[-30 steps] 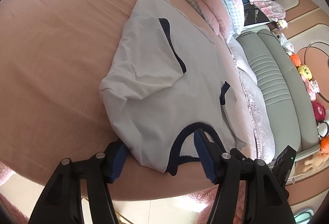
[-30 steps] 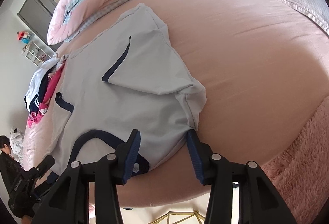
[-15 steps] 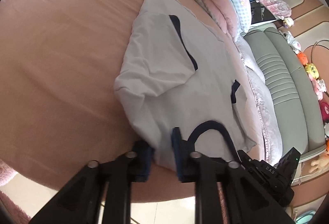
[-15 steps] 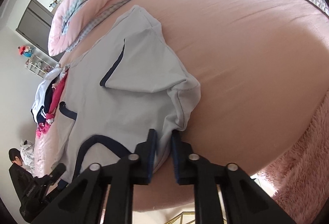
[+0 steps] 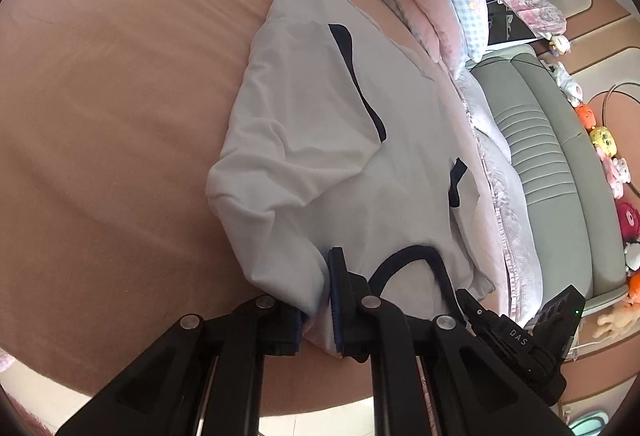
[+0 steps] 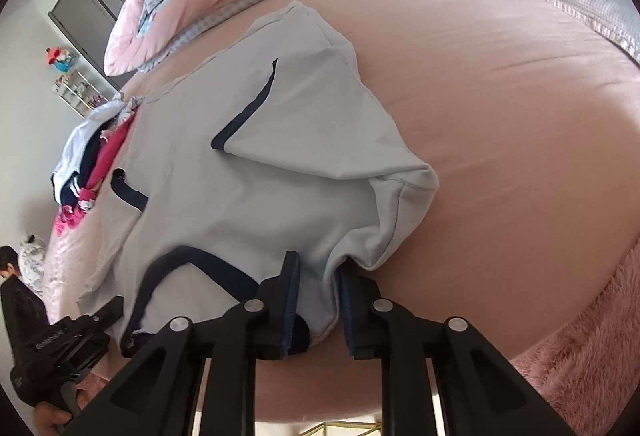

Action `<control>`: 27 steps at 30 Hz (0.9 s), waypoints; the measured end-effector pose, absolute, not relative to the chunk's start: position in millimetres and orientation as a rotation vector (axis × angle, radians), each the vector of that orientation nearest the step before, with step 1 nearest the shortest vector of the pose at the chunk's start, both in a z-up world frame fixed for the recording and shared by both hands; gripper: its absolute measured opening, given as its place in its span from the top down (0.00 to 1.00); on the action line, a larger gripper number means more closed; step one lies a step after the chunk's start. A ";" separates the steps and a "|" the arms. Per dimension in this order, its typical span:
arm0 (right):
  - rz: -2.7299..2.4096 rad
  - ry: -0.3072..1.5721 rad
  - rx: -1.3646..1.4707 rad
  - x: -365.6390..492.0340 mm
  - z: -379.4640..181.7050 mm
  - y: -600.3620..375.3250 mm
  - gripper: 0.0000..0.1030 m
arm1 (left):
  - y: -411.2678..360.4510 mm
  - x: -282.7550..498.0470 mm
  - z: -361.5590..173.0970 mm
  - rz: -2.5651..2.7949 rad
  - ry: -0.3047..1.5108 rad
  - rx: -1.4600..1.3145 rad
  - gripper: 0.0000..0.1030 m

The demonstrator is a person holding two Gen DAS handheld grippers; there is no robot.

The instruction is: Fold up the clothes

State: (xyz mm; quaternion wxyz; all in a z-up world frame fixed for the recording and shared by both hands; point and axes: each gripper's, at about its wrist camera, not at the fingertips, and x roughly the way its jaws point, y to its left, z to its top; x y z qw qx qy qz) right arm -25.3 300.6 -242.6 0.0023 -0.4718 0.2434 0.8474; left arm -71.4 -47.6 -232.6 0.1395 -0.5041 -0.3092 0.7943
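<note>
Bed [image 5: 100,116] ahead; left claw [image 5: 316,300] and right claw [image 6: 318,296] clamped on shirt [image 5: 320,140] shoulders. Thin bites may slip when lifted.

We see our left gripper [image 5: 318,310]: matte black angular arms, round silver screws at the joints, blue ribbed pads lining the fingers [image 5: 335,300]. Our right gripper [image 6: 318,310] matches it, black frame, silver screws, blue pads. From the left view its body shows white "DAS" lettering and a green light.
</note>
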 end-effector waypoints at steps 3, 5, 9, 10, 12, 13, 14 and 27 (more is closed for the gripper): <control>2.668 0.821 -1.467 -17.8 -237.7 305.2 0.97 | -49.9 -65.9 -223.5 2.303 -0.855 -1.438 0.96; 2.679 0.824 -1.443 -12.9 -230.5 305.5 0.98 | -55.8 -61.9 -218.2 2.284 -0.852 -1.413 0.96; 2.736 0.781 -1.385 -6.3 -208.0 298.3 0.98 | -64.7 -60.0 -207.2 2.239 -0.837 -1.389 0.96; 2.752 0.763 -1.376 -4.5 -203.0 295.5 0.98 | -67.3 -58.4 -204.9 2.248 -0.828 -1.392 0.96; 2.762 0.747 -1.391 -0.6 -198.6 291.4 0.98 | -71.2 -55.0 -201.4 2.254 -0.831 -1.395 0.96; 2.762 0.746 -1.405 1.7 -197.8 290.2 0.98 | -72.4 -52.7 -199.7 2.257 -0.840 -1.395 0.97; 2.757 0.754 -1.419 4.8 -198.4 290.0 0.98 | -72.0 -49.7 -197.9 2.256 -0.837 -1.400 0.97; 2.709 0.753 -1.507 63.3 -188.2 291.0 0.98 | -72.2 9.5 -202.2 2.163 -0.804 -1.532 0.97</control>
